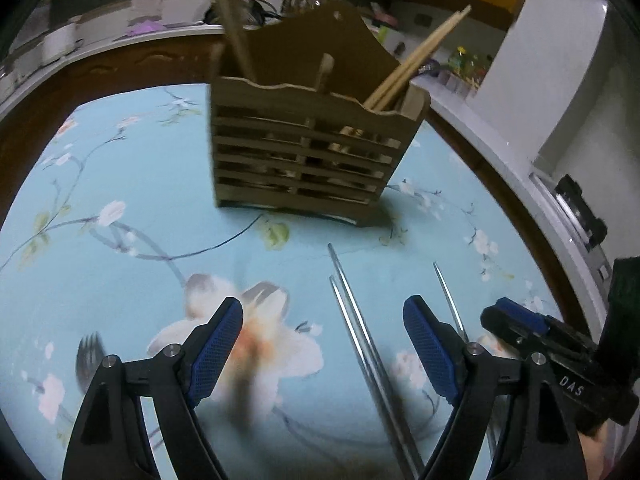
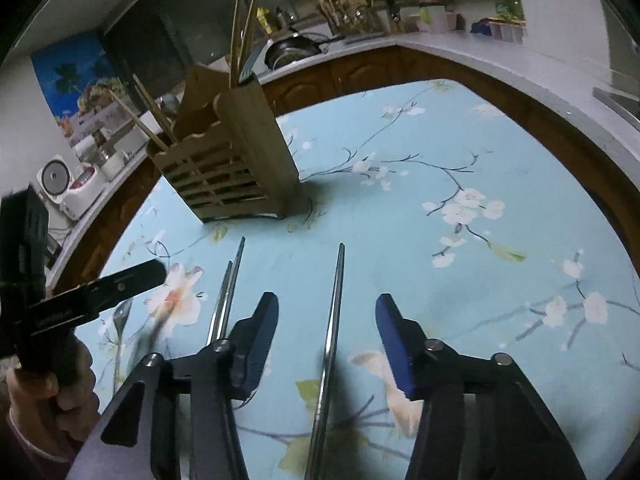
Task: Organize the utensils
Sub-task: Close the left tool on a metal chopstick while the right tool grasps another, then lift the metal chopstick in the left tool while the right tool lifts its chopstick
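A slatted wooden utensil holder (image 1: 308, 152) stands on the blue floral tablecloth (image 1: 132, 184), with wooden chopsticks (image 1: 416, 56) sticking out of it. It also shows in the right wrist view (image 2: 228, 168). A pair of metal chopsticks (image 1: 356, 320) lies flat between the fingers of my open left gripper (image 1: 324, 344). A single metal chopstick (image 2: 332, 328) lies between the fingers of my open right gripper (image 2: 326, 344); it also shows in the left wrist view (image 1: 450, 300). A fork (image 1: 90, 354) lies at the left. Both grippers are empty, above the table.
A kitchen counter (image 2: 460, 46) with a pan (image 2: 292, 50), jars and a rice cooker (image 2: 60, 184) curves behind the table. The wooden table edge (image 1: 36, 120) rings the cloth. My right gripper (image 1: 532, 336) shows in the left wrist view, my left gripper (image 2: 108, 288) in the right.
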### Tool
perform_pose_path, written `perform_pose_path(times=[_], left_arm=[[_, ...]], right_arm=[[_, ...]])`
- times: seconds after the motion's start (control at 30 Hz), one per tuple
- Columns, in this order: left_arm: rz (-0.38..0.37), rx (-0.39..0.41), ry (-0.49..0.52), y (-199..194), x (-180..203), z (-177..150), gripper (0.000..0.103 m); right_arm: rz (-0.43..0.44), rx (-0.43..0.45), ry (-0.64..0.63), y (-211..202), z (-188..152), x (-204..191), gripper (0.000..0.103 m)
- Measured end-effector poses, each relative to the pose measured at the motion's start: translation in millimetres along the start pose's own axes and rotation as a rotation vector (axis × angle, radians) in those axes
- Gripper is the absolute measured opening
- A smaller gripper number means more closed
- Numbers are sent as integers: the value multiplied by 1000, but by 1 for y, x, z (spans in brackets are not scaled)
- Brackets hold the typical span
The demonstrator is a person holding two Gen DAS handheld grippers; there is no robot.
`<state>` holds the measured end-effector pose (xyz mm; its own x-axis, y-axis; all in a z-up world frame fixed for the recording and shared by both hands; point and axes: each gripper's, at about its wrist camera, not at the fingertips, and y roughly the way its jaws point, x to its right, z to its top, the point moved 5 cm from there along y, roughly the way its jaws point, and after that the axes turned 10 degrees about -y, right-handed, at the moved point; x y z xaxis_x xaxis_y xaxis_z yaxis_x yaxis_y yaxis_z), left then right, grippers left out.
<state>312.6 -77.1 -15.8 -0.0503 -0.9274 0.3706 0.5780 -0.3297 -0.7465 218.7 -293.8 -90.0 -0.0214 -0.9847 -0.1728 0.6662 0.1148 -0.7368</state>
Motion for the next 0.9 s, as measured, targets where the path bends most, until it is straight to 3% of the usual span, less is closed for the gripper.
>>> perform_pose_path(times=[0.27, 0.5, 0.73, 0.9], left_arm=[[41, -77, 35, 59, 8, 21, 62], [76, -110, 99, 94, 19, 25, 49], [136, -112, 214, 111, 32, 25, 14], [125, -115, 255, 115, 37, 22, 8]], right_arm=[[-21, -44, -33, 18, 8, 6, 28], [-27, -78, -76, 32, 10, 2, 24], [-50, -107, -154, 49, 15, -2, 22], [-96, -125, -221, 55, 18, -5, 12]])
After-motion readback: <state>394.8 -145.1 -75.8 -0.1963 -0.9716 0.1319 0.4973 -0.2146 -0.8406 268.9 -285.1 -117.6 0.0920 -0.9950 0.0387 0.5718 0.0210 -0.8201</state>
